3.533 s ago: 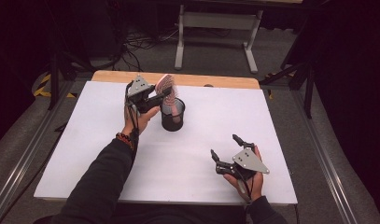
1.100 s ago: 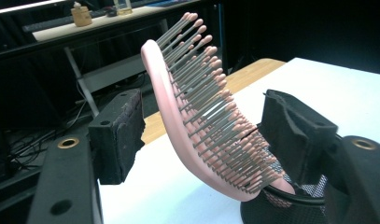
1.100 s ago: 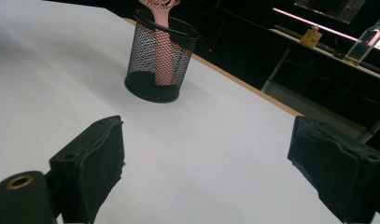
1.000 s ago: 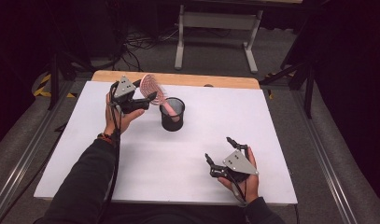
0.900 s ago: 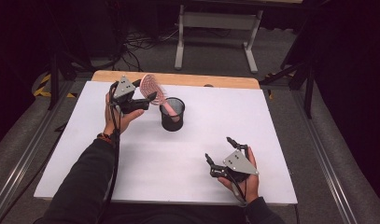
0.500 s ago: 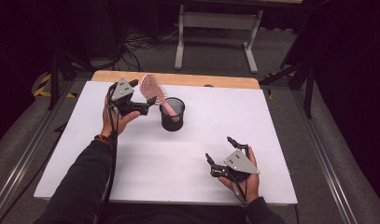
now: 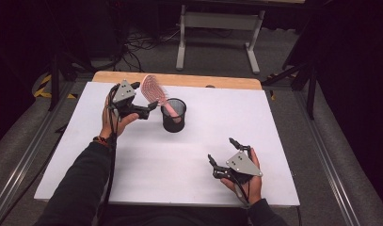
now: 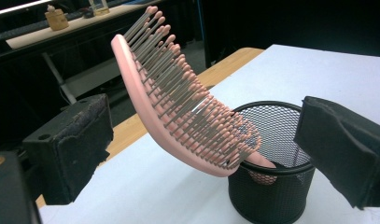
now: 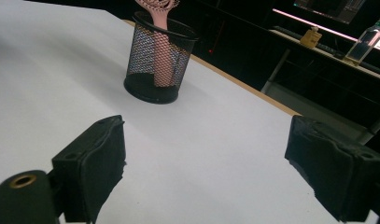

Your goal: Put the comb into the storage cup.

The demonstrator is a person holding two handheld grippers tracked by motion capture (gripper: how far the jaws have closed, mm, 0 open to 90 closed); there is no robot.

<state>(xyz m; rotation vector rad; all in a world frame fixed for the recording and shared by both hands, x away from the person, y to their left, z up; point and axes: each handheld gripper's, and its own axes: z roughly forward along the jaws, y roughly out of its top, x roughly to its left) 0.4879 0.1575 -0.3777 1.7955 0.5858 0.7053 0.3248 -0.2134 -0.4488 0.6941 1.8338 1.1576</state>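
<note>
A pink hairbrush (image 7: 154, 90) stands handle-down in a black mesh cup (image 7: 173, 115) on the white tabletop (image 7: 132, 160), its bristled head leaning out to the left. My left gripper (image 7: 146, 96) is level with the brush head. In the left gripper view the brush (image 8: 178, 107) rises from the cup (image 8: 271, 196) between the jaws of the left gripper (image 8: 206, 154). These have just been opening and the pads stand clear of the brush. My right gripper (image 7: 222, 151) hovers open over the near right of the table, empty. In its own view the right gripper (image 9: 206, 172) faces the cup (image 9: 159, 65).
A strip of wooden table (image 7: 203, 81) shows behind the white top. Beyond it stand a metal frame (image 7: 217, 33) and cables on the floor. A shelf with small bottles (image 9: 365, 44) lies past the table's edge in the right gripper view.
My left gripper's jaws have come apart and let go of the brush head, which now leans in the cup by itself. The right hand has stayed where it was.
</note>
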